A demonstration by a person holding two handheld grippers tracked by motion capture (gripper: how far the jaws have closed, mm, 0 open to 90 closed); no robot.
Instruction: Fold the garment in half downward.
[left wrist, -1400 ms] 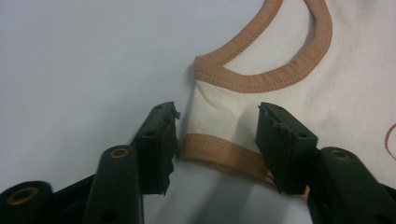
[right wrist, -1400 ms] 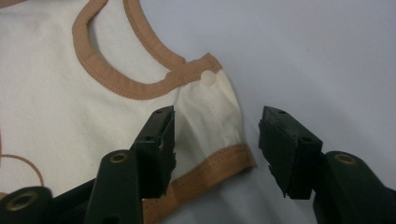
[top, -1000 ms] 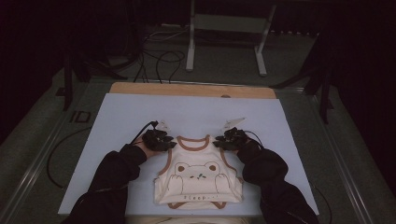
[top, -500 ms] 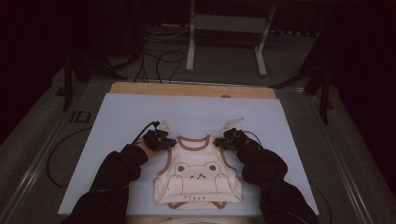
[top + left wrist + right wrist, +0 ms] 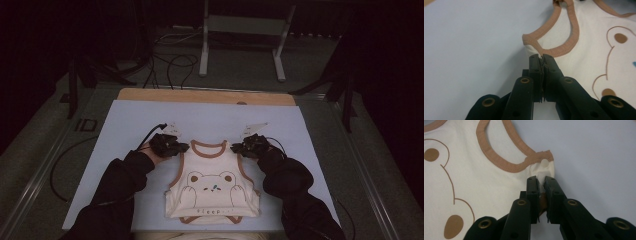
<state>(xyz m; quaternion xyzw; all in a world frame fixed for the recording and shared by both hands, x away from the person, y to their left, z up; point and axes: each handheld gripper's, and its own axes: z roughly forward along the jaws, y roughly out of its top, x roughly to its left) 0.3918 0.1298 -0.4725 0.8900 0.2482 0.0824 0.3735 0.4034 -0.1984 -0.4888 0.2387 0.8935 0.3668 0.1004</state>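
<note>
Garment: cream sleeveless top with brown trim and a bear face, lying flat at lower centre of the pale blue table
Left gripper: jaws pressed together on the top's shoulder strap; lower middle of its view
Right gripper: jaws clamped on the other strap; cloth bunched between them

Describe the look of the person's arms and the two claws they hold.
Both arms wear dark, loose long sleeves. The left claw and right claw are black, each with two flat-faced jaws on angular linkage arms fixed by brass-coloured rivets. In the high view each claw carries a pale three-cornered plate on top, and a thin black cable trails from the left one.
</note>
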